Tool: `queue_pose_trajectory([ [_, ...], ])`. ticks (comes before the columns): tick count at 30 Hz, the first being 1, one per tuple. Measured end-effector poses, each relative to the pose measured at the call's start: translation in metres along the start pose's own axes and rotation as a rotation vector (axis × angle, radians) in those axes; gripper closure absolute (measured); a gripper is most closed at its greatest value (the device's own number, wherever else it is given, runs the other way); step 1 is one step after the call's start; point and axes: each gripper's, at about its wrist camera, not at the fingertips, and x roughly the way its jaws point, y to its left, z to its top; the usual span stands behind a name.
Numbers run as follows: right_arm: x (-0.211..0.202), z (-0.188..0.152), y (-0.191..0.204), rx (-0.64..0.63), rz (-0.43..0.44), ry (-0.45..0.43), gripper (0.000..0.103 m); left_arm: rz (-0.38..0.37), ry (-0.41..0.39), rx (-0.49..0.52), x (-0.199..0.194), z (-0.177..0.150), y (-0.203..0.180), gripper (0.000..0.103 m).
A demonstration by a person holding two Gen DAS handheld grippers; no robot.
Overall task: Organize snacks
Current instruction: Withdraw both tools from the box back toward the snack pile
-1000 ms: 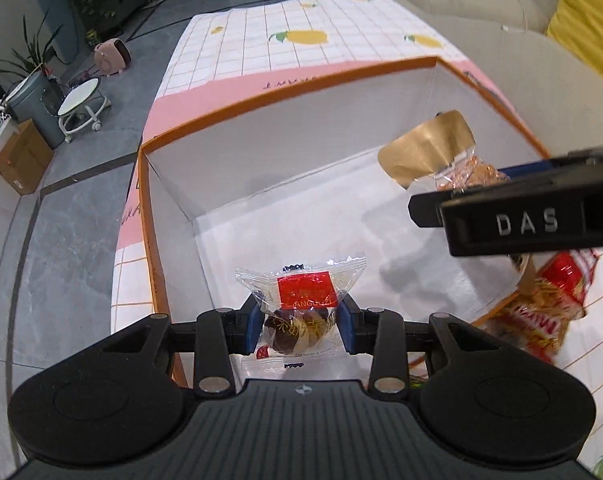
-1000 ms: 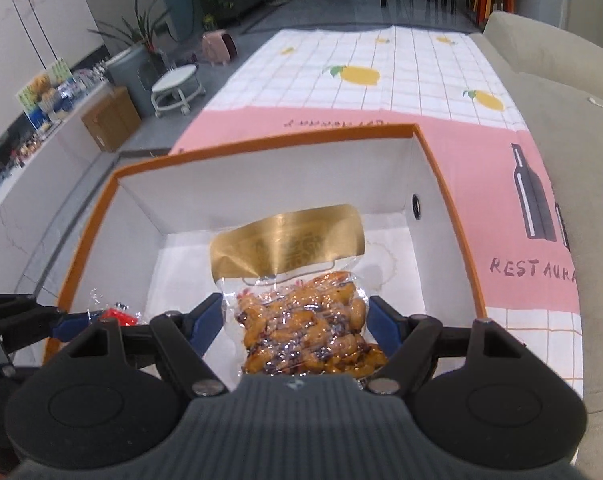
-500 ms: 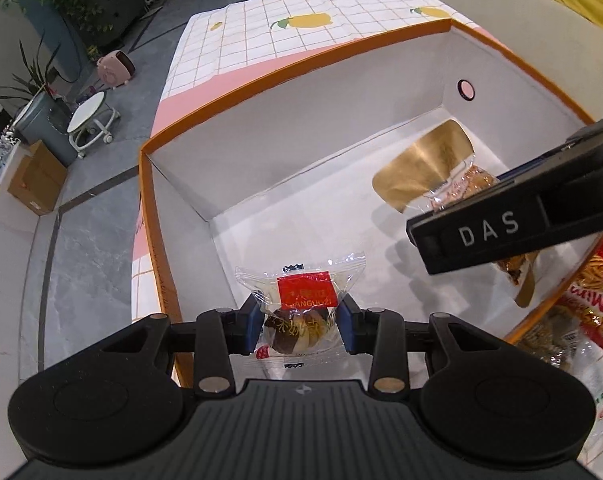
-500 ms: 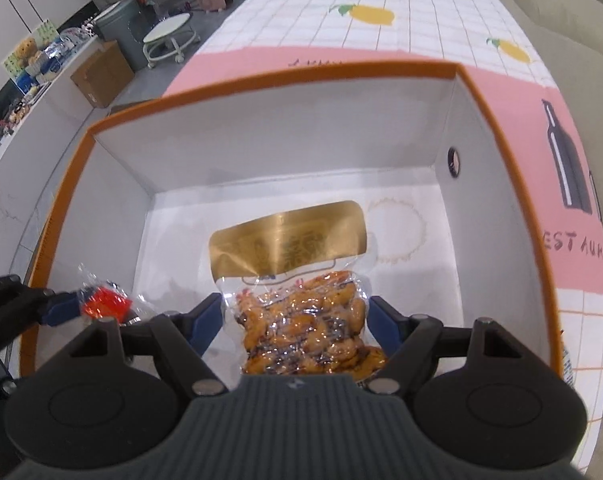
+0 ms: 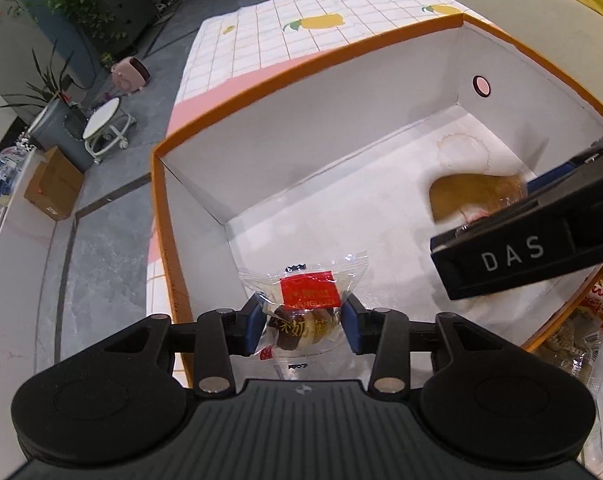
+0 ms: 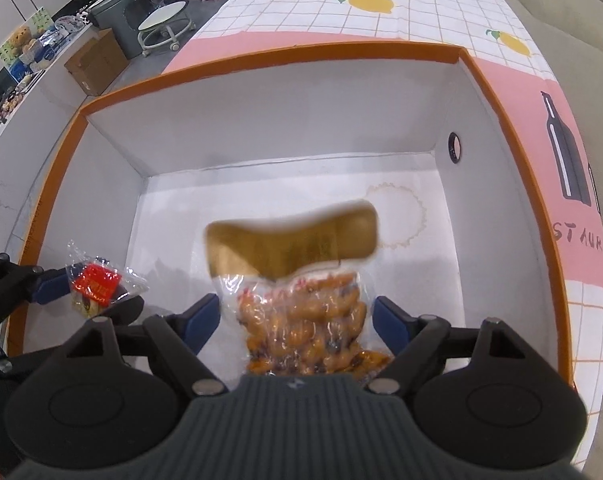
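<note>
left gripper [image 5: 303,328]: both blue pads pressed against a small clear pastry packet [image 5: 305,312] with a red label. the packet is pinched between them and held just inside the near left corner of the box [image 5: 261,156], above its white floor. from the right wrist view the same packet [image 6: 95,284] sits at the left edge, gripped by the left gripper [image 6: 81,292], near the left wall.

right gripper [image 6: 297,320]: fingers spread wide, with a visible gap on each side of the nut pouch [image 6: 301,280]. neither pad touches the pouch. the pouch is clear at the near end, showing orange-brown pieces, and gold at the far end; its gold part is blurred. it lies within the box [image 6: 261,136], around the middle of the floor, near end under the gripper body. whether it rests fully on the floor cannot be told.

box: orange rim, white interior, a round hole [image 6: 454,148] in the right wall, a faint ring stain [image 6: 397,216] on the floor just beyond the pouch.

box stands on a cloth [image 6: 341,12] with grid and lemon print and a pink band.

outside the box's near right edge, red and yellow snack bags [image 5: 593,328] lie on the cloth, partly cut off.
</note>
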Motion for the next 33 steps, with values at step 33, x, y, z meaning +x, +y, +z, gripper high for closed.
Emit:
queue_pose_trajectory([
  [33,-0.144,-0.167,-0.047,-0.014,-0.054,-0.504,0.013,-0.222,-0.293,-0.253,-0.122,-0.097,-0.033,0.030],
])
